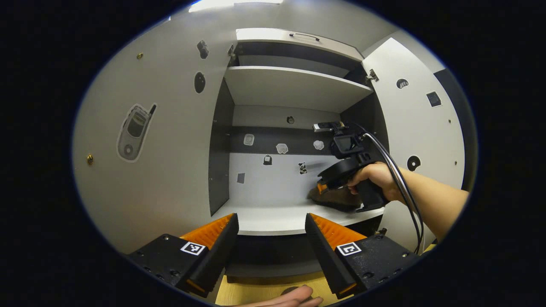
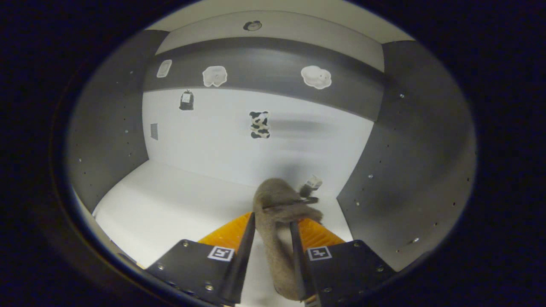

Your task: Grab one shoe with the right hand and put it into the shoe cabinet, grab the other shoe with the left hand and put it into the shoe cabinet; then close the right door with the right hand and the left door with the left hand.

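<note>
The shoe cabinet stands open, with its left door point(image 1: 170, 170) and right door point(image 1: 426, 128) swung wide. A brown suede shoe point(image 1: 337, 199) lies at the right end of the white lower shelf point(image 1: 264, 219). In the left gripper view, a hand holds my right gripper point(image 1: 325, 186) down on that shoe. Seen from the right gripper view, the shoe point(image 2: 277, 196) sits between both fingers of my right gripper point(image 2: 273, 221), low over the shelf point(image 2: 170, 200) near the right wall. My left gripper point(image 1: 271, 219) is open in front of the cabinet, with nothing between its fingers.
An upper shelf point(image 1: 294, 85) spans the cabinet above the shoe. Stickers dot the back wall point(image 2: 260, 123) and both doors. A black cable point(image 1: 401, 183) trails from the right gripper along the forearm. A hand point(image 1: 294, 299) lies over the wooden floor point(image 1: 251, 294) below my left gripper.
</note>
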A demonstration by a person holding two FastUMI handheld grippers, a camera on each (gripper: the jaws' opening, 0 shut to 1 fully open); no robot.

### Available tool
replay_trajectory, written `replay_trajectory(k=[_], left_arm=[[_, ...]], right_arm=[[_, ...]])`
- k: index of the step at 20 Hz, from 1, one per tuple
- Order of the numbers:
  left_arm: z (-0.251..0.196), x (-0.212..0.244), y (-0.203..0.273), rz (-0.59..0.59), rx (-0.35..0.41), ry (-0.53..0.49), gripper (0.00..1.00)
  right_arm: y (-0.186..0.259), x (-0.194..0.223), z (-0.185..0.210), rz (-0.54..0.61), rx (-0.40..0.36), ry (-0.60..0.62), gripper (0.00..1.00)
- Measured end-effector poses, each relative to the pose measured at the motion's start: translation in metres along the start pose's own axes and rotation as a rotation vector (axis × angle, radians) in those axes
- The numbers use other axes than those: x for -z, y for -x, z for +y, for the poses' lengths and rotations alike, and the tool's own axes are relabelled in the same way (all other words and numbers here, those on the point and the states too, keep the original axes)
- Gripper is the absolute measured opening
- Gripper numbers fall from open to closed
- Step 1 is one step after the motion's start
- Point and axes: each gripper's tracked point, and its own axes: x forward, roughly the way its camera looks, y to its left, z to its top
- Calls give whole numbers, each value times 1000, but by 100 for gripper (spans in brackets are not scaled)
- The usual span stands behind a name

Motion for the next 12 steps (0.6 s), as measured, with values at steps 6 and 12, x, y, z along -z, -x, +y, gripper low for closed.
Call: replay_trajectory(k=[6,12], left_arm=[[-16,3,6,1,0,-28,96],[-21,18,13,50,-47,-22,96]], right_arm=[[78,-25,-18,-166,5,-11,98],[189,-15,-5,-326,-102,-125,98]])
